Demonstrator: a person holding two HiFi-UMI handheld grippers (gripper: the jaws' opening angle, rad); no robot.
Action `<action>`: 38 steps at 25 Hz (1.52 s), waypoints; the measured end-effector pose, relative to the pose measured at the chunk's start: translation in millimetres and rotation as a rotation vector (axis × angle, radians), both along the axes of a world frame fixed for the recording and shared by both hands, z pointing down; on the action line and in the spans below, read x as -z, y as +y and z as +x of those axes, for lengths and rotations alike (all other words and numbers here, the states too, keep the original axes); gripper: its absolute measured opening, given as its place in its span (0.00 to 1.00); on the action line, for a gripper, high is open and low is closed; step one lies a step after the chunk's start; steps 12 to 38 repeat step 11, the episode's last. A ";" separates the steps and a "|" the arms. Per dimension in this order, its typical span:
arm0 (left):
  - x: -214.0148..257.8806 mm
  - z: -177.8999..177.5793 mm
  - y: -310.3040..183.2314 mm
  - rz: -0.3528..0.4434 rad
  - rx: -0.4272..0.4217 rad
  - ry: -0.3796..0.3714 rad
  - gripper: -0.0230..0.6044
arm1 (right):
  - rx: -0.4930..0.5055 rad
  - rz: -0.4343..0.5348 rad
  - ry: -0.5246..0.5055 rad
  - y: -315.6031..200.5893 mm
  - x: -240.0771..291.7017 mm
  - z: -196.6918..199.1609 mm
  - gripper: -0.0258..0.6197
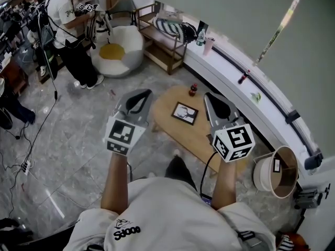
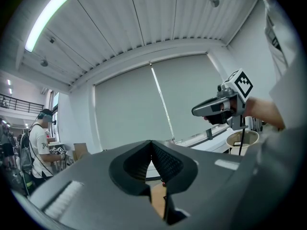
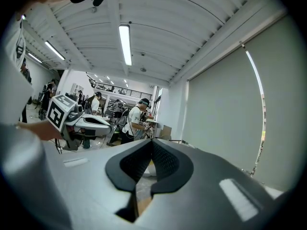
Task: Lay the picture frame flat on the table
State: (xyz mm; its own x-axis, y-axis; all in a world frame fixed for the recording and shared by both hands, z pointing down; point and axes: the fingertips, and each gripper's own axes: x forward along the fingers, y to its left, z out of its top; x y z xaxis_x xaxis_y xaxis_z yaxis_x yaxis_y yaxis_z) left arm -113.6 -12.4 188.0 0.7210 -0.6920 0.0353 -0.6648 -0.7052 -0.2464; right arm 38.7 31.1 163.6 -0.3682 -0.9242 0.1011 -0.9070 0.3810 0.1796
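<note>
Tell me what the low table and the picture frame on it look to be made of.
Table: light wood or wood veneer with a matte finish; the top is an even tan with a rounded edge and no glare. Picture frame: dark, black-looking border round a pale picture; it could be painted wood or plastic, too small to tell.

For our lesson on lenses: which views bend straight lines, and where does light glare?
Left gripper view: strong fisheye, ceiling slats bow, tube light glares. Right gripper view: same bowing, bright ceiling lamp. Head view: milder curve along the white ledge.
</note>
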 end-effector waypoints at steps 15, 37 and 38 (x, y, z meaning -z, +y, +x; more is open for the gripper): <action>-11.8 0.9 -3.7 -0.029 -0.003 0.011 0.06 | 0.009 -0.021 0.000 -5.9 -12.1 0.2 0.04; -11.8 0.9 -3.7 -0.029 -0.003 0.011 0.06 | 0.009 -0.021 0.000 -5.9 -12.1 0.2 0.04; -11.8 0.9 -3.7 -0.029 -0.003 0.011 0.06 | 0.009 -0.021 0.000 -5.9 -12.1 0.2 0.04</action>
